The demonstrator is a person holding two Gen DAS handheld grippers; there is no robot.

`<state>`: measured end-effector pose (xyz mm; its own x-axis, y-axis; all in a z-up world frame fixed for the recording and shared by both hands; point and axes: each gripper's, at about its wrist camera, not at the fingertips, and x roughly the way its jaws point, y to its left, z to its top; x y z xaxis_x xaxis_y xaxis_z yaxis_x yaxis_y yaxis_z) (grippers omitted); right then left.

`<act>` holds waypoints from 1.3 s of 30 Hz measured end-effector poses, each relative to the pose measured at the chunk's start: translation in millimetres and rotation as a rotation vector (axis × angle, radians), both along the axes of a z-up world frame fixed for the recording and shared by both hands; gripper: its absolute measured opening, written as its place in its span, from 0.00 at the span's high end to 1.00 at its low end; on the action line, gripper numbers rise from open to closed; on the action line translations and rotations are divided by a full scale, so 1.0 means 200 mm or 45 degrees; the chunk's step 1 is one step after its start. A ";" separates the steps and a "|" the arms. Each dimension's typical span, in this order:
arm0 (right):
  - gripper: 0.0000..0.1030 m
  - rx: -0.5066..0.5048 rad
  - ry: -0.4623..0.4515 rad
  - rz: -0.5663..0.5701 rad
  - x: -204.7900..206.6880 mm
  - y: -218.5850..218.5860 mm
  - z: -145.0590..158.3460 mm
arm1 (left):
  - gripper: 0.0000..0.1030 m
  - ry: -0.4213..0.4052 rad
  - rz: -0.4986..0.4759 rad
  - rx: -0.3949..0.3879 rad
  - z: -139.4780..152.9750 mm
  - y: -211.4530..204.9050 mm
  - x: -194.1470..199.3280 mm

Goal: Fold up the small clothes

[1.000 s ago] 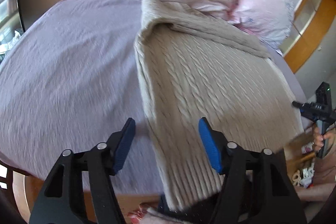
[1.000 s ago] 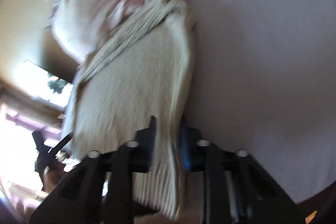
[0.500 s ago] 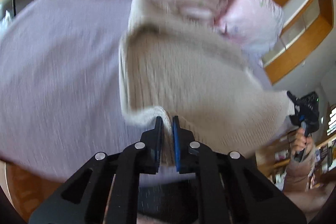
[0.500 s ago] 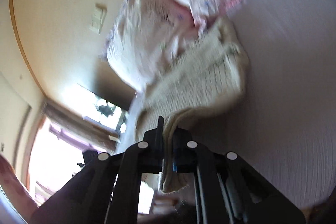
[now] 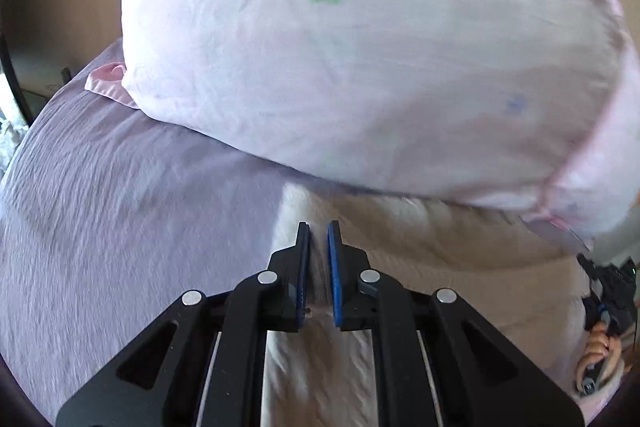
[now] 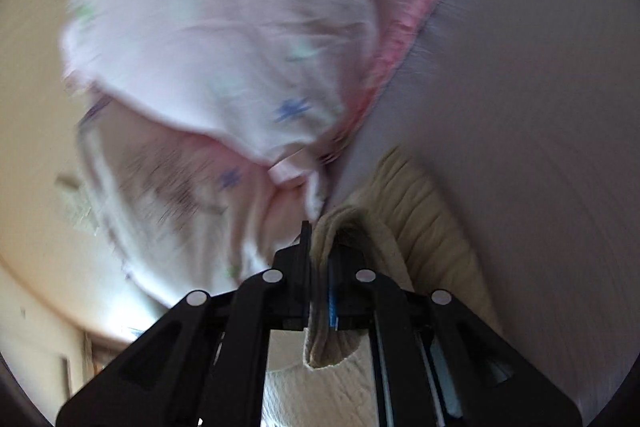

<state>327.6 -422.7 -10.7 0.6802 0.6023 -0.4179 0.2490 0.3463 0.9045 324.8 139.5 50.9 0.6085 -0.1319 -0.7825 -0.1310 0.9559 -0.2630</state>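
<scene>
The left gripper [image 5: 318, 239] has its two blue pads [image 5: 333, 267] very close together, with only a thin gap. A strip of the beige sweater [image 5: 440, 267] sits in that gap, so the pads are pinching it. The right gripper [image 6: 318, 247] is squeezed tight on a folded edge of the same sweater [image 6: 420, 223]. The knit sticks out past the tips and a loop of it hangs down below the fingers.

The sweater lies on the bed, right under both tools. Its far edge is tucked in just under the big pillow [image 5: 360, 67]. In the right view the ribbed part of the sweater lies flat beside the gripper, on the sheet.

In the left view, the other gripper [image 5: 608, 291] shows far off at the right edge, with the person's hand [image 5: 598, 355] wrapped around its handle.

The pillow is pale pink with a small green flower and little blue marks. In the right view it [image 6: 224, 39] has a darker pink trim along one side. It rests on the purple bed sheet [image 5: 120, 207], which is a bit wrinkled and spreads out on the left.

Behind the pillow is a tan wall [image 6: 28, 131]. Bright light shows low down in the right view, but it is too blurry to tell what is there
</scene>
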 end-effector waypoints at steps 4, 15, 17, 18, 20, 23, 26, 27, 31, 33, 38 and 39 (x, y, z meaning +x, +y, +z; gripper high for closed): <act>0.46 0.129 0.042 -0.091 0.02 -0.07 -0.07 | 0.91 0.045 0.195 -0.195 -0.06 0.25 0.05; 0.20 -0.318 -0.309 0.276 -0.14 0.23 0.22 | 0.65 0.019 -0.139 -0.249 -0.08 0.15 -0.19; 0.20 -0.515 -0.264 0.395 -0.14 0.37 0.21 | 0.37 0.053 -0.212 -0.160 -0.11 0.04 -0.19; 0.20 -0.628 -0.220 0.430 -0.13 0.42 0.20 | 0.36 0.064 -0.235 -0.098 -0.13 0.00 -0.19; 0.19 -0.767 -0.229 0.455 -0.16 0.48 0.22 | 0.36 0.092 -0.252 -0.020 -0.16 -0.07 -0.20; 0.17 -0.711 -0.348 0.483 -0.23 0.51 0.29 | 0.35 0.092 -0.230 0.032 -0.17 -0.12 -0.19; 0.10 -0.922 -0.280 0.595 -0.24 0.61 0.26 | 0.35 0.079 -0.193 0.034 -0.21 -0.12 -0.19; 0.10 -0.999 -0.250 0.630 -0.23 0.65 0.23 | 0.35 0.073 -0.176 0.030 -0.21 -0.12 -0.20; 0.10 -0.985 -0.318 0.594 -0.33 0.63 0.28 | 0.52 0.053 -0.166 0.060 -0.21 -0.18 -0.20; 0.10 -0.897 -0.338 0.583 -0.36 0.57 0.32 | 0.82 0.091 -0.165 -0.074 -0.21 -0.18 -0.17; 0.10 -0.808 -0.435 0.503 -0.49 0.37 0.39 | 0.87 0.069 -0.166 -0.092 -0.09 -0.26 -0.15; 0.10 -0.799 -0.450 0.485 -0.50 0.34 0.39 | 0.87 0.038 -0.182 -0.128 -0.03 -0.32 -0.16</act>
